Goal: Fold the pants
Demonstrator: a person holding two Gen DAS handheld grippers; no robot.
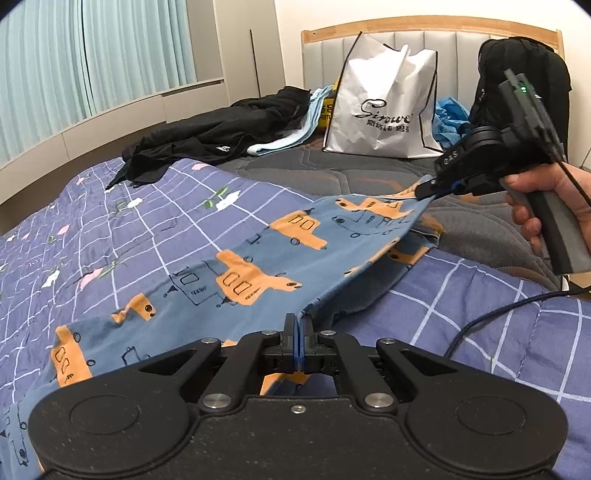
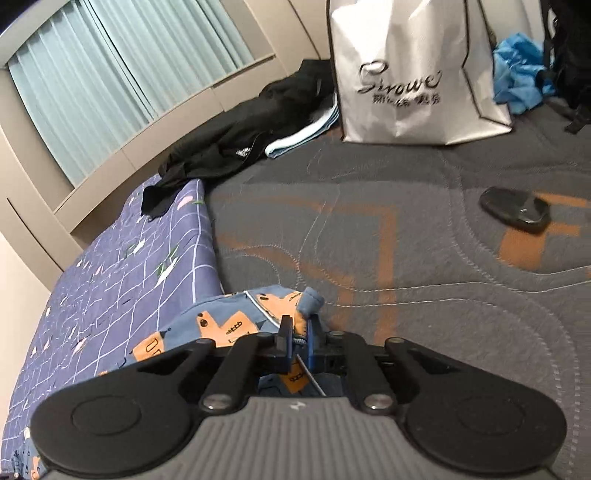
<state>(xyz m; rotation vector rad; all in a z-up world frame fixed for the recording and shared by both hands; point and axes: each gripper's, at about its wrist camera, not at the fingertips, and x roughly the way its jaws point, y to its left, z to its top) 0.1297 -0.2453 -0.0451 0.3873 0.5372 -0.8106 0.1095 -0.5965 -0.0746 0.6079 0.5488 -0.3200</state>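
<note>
The blue truck-print pants are lifted off the purple checked quilt on the bed, stretched between both grippers. The left gripper has its fingers pinched on the near edge; the right gripper clamps bunched fabric at the far right. A white shopping bag stands by the headboard.

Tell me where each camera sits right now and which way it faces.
Left wrist: on the left gripper, jaws shut on the pants, looking across the quilt toward the headboard; the right gripper and right hand show.
Right wrist: on the right gripper, jaws pinching a pants corner, facing the grey mattress; no hand visible.
Shared: pants, white bag, black clothes, curtains.
</note>
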